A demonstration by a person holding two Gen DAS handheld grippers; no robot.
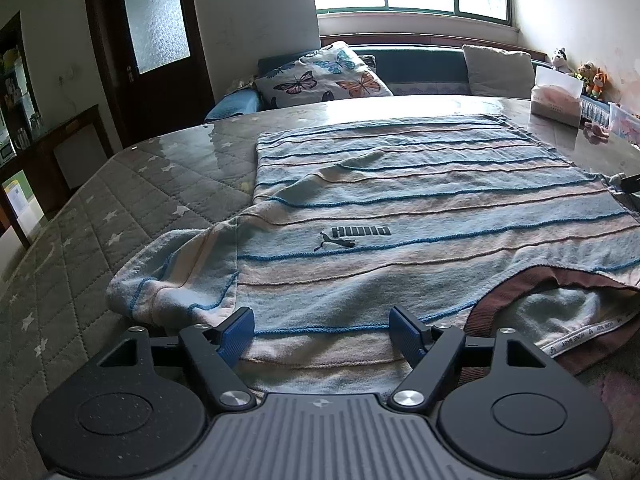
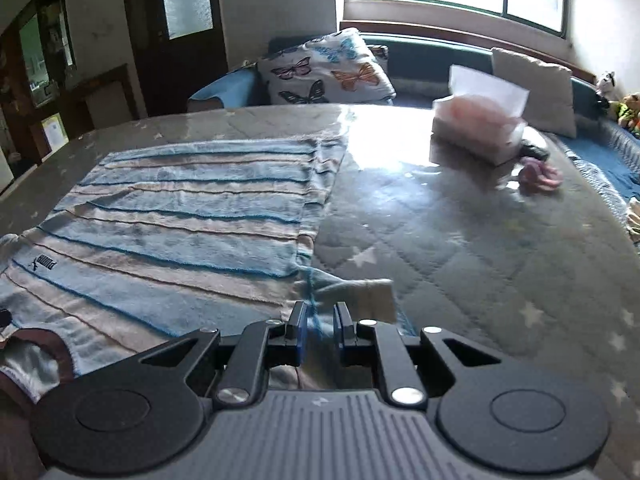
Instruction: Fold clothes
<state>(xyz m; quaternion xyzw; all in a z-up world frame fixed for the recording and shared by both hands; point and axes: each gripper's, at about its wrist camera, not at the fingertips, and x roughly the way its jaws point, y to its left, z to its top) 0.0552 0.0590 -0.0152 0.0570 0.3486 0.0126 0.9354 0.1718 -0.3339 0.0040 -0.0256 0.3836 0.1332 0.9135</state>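
Observation:
A blue and beige striped Puma T-shirt point(image 1: 400, 208) lies flat on the table, brown collar point(image 1: 520, 280) near me, hem far. My left gripper point(image 1: 322, 332) is open, low over the shoulder area, with the left sleeve point(image 1: 172, 280) bunched beside its left finger. In the right wrist view the shirt point(image 2: 180, 224) spreads to the left. My right gripper point(image 2: 320, 328) is nearly closed on the right sleeve point(image 2: 356, 292), with cloth between its blue pads point(image 2: 301, 332).
The grey quilted star-pattern table cover point(image 1: 132, 200) shines under the window. A tissue box point(image 2: 476, 128) and a pink object point(image 2: 540, 172) stand at the far right. A sofa with a butterfly cushion point(image 1: 324, 76) is behind the table.

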